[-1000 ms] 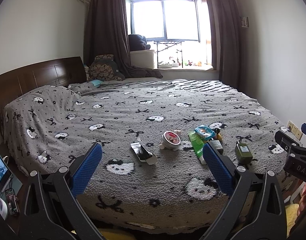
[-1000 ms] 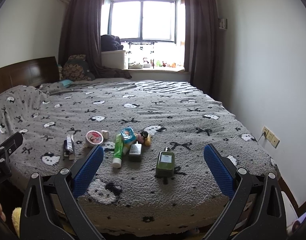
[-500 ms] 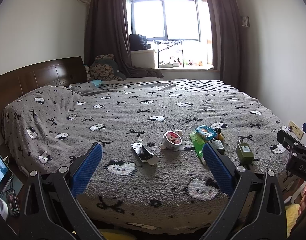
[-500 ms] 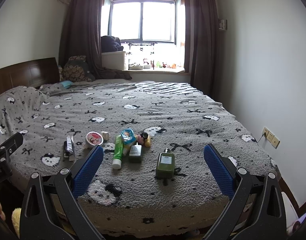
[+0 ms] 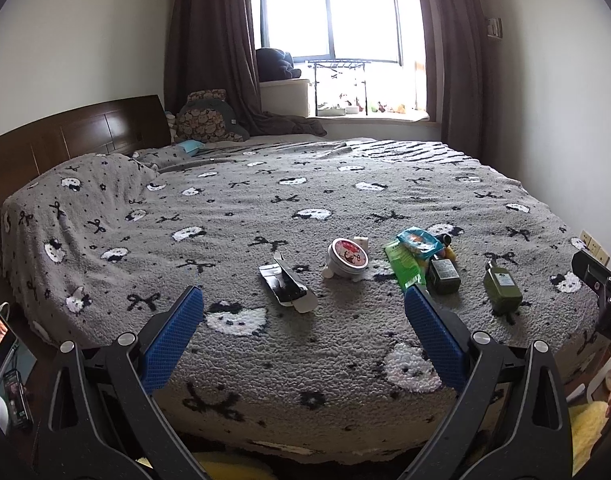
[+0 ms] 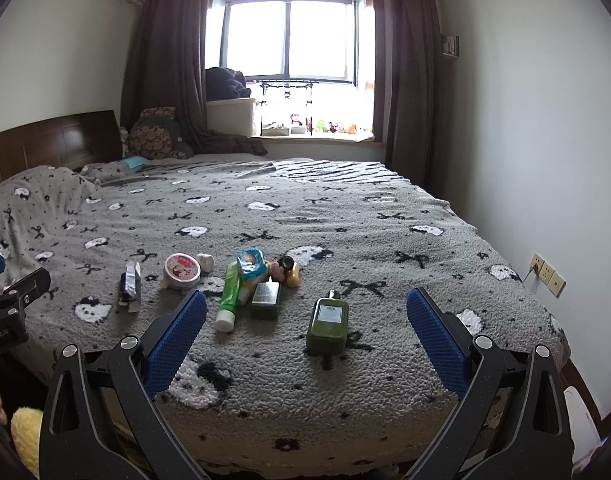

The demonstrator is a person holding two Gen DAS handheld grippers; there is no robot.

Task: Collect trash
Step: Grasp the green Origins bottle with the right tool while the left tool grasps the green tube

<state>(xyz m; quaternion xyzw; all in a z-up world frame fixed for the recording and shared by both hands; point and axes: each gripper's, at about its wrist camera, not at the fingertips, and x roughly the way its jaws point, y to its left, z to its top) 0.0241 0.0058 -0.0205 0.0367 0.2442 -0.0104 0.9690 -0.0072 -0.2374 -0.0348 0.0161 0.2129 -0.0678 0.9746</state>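
Several small items lie near the foot of a grey cat-print bed [image 5: 265,200]. An opened dark carton [image 5: 287,286] [image 6: 130,286], a round red-lidded tin [image 5: 347,258] [image 6: 182,270], a green tube [image 5: 403,266] [image 6: 230,294], a blue wrapper [image 5: 419,242] [image 6: 251,262], a dark square bottle [image 5: 444,276] [image 6: 266,298] and a green flat bottle [image 5: 502,290] [image 6: 328,320]. My left gripper [image 5: 303,308] is open and empty, short of the carton. My right gripper [image 6: 305,312] is open and empty, short of the green bottle.
A wooden headboard [image 5: 73,136] and pillows are at the far left. A window sill [image 6: 313,136] with small toys is behind the bed. Wall sockets [image 6: 547,274] are on the right wall. A tablet and phone [image 5: 1,344] stand at the left edge.
Both grippers have moved slightly closer to the bed; the items look a little larger. Both stay open and empty.
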